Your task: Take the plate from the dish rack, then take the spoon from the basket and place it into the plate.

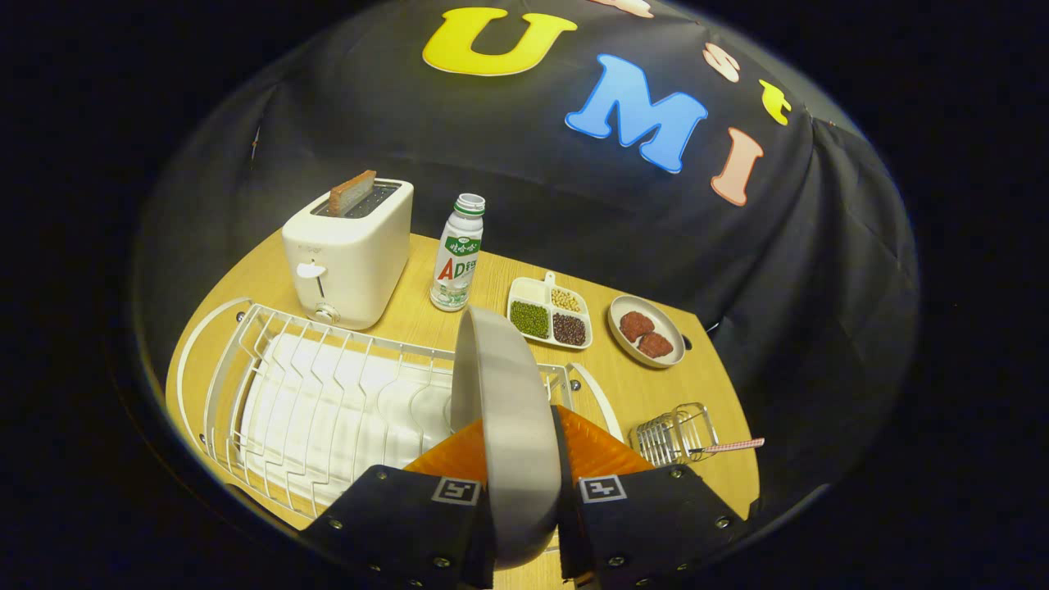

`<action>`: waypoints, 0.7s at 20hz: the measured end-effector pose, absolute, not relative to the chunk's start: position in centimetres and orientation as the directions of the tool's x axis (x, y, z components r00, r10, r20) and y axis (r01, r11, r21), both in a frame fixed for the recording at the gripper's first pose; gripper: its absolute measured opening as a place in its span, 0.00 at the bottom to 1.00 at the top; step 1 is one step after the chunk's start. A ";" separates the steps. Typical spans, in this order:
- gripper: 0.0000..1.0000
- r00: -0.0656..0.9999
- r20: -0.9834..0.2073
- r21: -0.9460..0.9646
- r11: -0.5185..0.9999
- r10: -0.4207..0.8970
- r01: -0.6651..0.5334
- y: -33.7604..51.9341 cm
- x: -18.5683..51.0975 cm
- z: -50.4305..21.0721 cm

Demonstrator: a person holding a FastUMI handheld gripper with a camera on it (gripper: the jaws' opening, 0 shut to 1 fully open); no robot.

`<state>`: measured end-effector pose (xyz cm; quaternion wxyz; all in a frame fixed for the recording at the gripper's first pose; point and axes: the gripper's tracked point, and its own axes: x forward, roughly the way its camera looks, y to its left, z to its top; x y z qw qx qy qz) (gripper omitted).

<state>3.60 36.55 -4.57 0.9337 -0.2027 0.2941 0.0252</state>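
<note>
A grey plate [512, 426] stands on edge between my two orange fingers [602, 451], lifted above the white wire dish rack [328, 401]. My gripper [518, 471] is shut on the plate's lower rim. To the right of the rack sits a small wire basket [674, 433] lying low on the wooden table. A spoon with a pink patterned handle [729, 446] rests in the basket, its handle sticking out to the right. The rack's slots below the plate hold nothing else.
Beyond the rack stand a white toaster [348, 250] with a slice in it and a drink bottle [456, 254]. A divided tray of beans [547, 313] and a small dish with two brown patties [647, 330] sit further right on the table [656, 385].
</note>
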 end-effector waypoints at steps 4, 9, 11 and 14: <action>0.29 0.842 -0.532 -0.414 0.895 -0.092 -0.164 36.7 2.0 -3.2; 0.29 0.853 -0.511 -0.388 0.914 -0.107 -0.117 34.7 -0.7 -1.3; 0.29 0.858 -0.502 -0.373 0.922 -0.108 -0.102 33.4 -2.3 -0.5; 0.29 0.867 -0.490 -0.346 0.933 -0.091 -0.097 31.5 -4.8 -0.4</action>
